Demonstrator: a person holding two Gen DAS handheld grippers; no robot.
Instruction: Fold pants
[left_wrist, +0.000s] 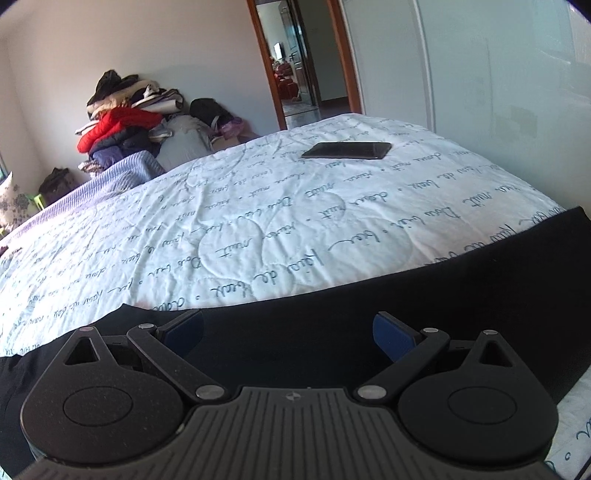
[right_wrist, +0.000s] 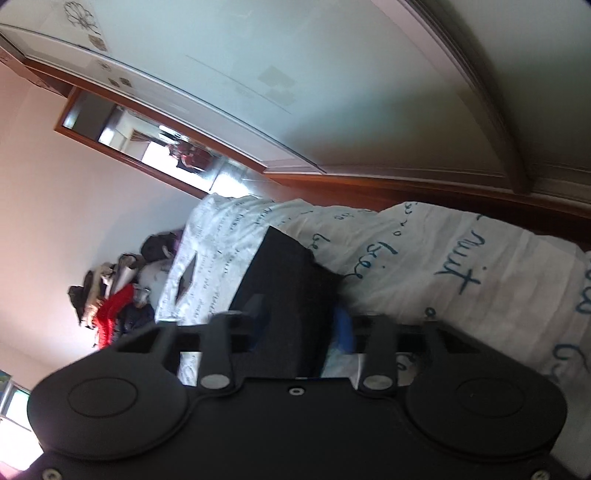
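Observation:
The black pants (left_wrist: 424, 291) lie flat along the near edge of a bed with a white quilt printed with blue script (left_wrist: 258, 206). My left gripper (left_wrist: 288, 332) is open, its blue pads wide apart just above the pants' dark cloth, holding nothing. In the right wrist view the camera is rolled sideways. My right gripper (right_wrist: 299, 325) has its fingers around a thick fold of the black pants (right_wrist: 284, 291), with the blue pad (right_wrist: 343, 326) against the cloth on the right. The left pad is mostly hidden by the cloth.
A dark phone (left_wrist: 347, 150) lies on the quilt toward the far side. A pile of clothes with a red jacket (left_wrist: 118, 127) sits on the floor by the far wall. An open doorway (left_wrist: 299, 59) and a white wardrobe (left_wrist: 480, 74) stand beyond the bed.

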